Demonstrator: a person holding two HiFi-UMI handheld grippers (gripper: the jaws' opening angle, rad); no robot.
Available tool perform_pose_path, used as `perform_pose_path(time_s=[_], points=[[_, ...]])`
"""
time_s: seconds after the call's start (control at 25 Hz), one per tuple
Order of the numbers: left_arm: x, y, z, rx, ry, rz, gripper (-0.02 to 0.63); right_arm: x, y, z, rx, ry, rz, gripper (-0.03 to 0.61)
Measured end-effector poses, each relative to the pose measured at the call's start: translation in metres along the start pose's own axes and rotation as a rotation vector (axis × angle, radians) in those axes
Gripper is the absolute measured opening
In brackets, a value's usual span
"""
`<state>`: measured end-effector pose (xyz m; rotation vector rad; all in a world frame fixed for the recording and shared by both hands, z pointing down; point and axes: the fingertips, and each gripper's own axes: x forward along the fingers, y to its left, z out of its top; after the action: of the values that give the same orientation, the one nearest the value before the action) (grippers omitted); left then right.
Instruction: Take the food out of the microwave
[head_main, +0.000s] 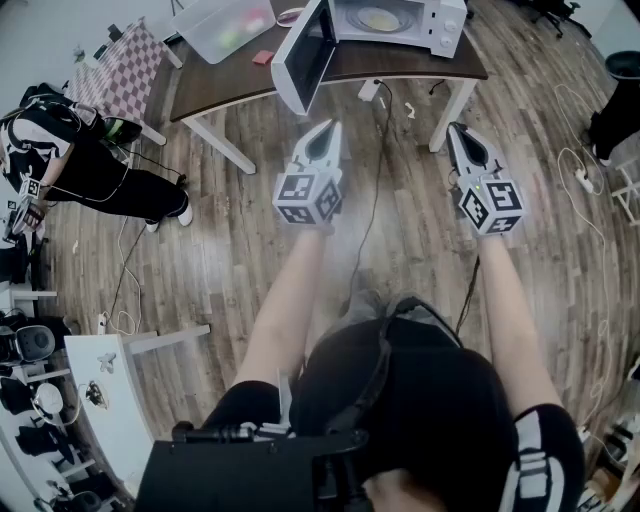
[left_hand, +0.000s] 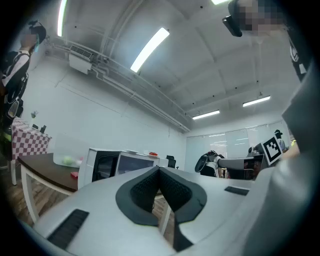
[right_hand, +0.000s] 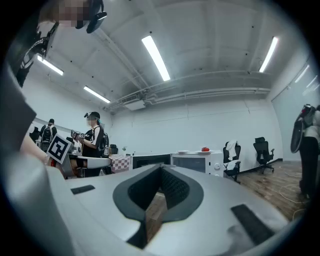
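Observation:
A white microwave (head_main: 395, 22) stands on a brown table (head_main: 400, 62) at the top of the head view, its door (head_main: 303, 52) swung wide open to the left. Inside lies a plate of yellowish food (head_main: 378, 18). My left gripper (head_main: 328, 130) and right gripper (head_main: 455, 130) hover level over the wooden floor, short of the table, both shut and empty. In the left gripper view the microwave (left_hand: 127, 162) shows beyond the closed left gripper (left_hand: 159, 170). The right gripper view has the microwave (right_hand: 192, 161) beyond the closed right gripper (right_hand: 161, 169).
A clear plastic bin (head_main: 225, 25) and a small red item (head_main: 262, 57) sit on the table left of the microwave. A person (head_main: 70, 160) stands at the left by a checkered table (head_main: 120, 65). Cables (head_main: 375, 190) run across the floor. A white desk (head_main: 110, 400) is at lower left.

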<state>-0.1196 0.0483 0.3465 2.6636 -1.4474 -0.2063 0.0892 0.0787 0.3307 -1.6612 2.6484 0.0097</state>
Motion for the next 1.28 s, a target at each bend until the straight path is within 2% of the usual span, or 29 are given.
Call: perform_pose_path(time_s=[0.32,0.64,1.08,1.28], points=[[-0.002,0.005,-0.009,-0.010,0.014,0.002,0.006,0.004,0.004,-0.007,0.013,0.010,-0.006,0.000],[0.021,0.021,-0.023,-0.021,0.026,0.016,0.006,0.029,-0.013,-0.025,0.055,0.017,-0.013,0.002],[0.090,0.046,-0.041,-0.031,0.044,0.040,0.006,0.094,-0.053,-0.042,0.062,0.032,0.036,0.003],[0.126,0.053,-0.043,-0.036,0.049,0.041,0.006,0.120,-0.081,-0.049,0.079,0.053,0.029,0.003]])
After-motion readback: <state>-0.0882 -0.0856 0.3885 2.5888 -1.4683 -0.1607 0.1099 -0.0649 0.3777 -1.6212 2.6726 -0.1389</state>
